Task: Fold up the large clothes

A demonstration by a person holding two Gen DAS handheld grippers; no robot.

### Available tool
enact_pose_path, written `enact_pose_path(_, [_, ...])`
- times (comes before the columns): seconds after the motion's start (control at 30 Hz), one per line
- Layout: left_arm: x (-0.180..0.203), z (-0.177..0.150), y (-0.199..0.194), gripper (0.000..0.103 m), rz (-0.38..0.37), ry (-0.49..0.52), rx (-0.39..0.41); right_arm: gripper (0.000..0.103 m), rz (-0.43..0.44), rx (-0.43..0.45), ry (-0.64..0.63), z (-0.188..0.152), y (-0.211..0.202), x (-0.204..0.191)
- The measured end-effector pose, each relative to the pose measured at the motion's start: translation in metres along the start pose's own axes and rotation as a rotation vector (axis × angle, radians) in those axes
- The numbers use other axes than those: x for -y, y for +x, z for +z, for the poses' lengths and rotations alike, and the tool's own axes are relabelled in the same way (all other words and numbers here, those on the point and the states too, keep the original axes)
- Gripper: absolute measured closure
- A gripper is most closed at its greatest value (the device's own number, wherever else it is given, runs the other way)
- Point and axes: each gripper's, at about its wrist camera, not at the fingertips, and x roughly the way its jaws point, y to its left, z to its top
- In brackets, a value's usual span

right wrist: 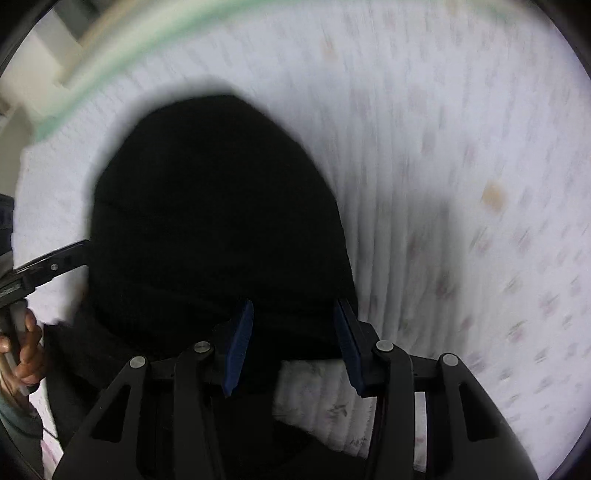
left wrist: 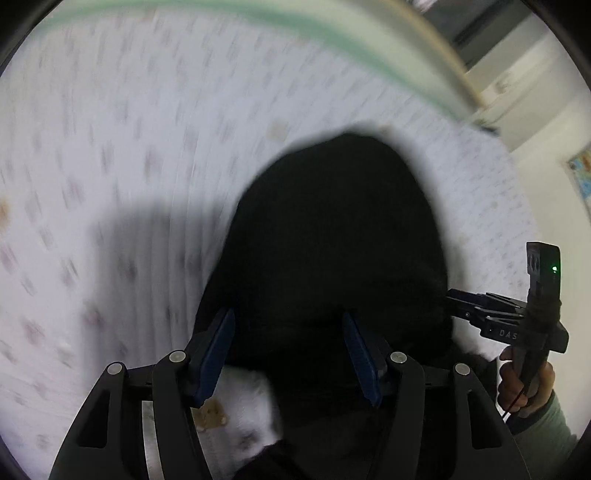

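Observation:
A black garment [left wrist: 332,240] lies bunched on a white patterned bedsheet [left wrist: 129,166]; it also shows in the right wrist view [right wrist: 214,206]. My left gripper [left wrist: 288,332] is open, its blue pads spread just over the garment's near edge. My right gripper [right wrist: 293,321] is open too, its blue pads apart above the garment's near right edge. Neither holds cloth. The right gripper shows at the right of the left wrist view [left wrist: 509,314], and the left gripper shows at the left edge of the right wrist view [right wrist: 40,269]. Both views are motion-blurred.
The sheet [right wrist: 461,184] covers a bed with a pale green border [left wrist: 332,33] along its far edge. Beyond it are white furniture and a wall [left wrist: 535,92]. A hand [left wrist: 524,384] grips the right gripper's handle.

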Motion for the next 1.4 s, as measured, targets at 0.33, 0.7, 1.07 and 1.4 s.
enact_pose_path(0.33, [0.017, 0.001, -0.048, 0.041, 0.012, 0.084, 0.054, 0.052, 0.045, 0.018, -0.082, 0.009, -0.035, -0.004])
enact_pose_path(0.7, [-0.002, 0.074, -0.052, 0.02, -0.104, 0.104, -0.047, 0.031, 0.195, 0.004, -0.169, 0.062, -0.034, 0.015])
enact_pose_path(1.07, [-0.026, 0.081, 0.028, 0.025, -0.331, -0.006, -0.188, 0.055, 0.384, -0.084, -0.155, 0.1, 0.033, -0.005])
enact_pose_path(1.4, [0.058, 0.017, -0.105, 0.073, -0.265, 0.305, -0.023, 0.084, 0.245, 0.178, -0.405, 0.009, -0.114, -0.075])
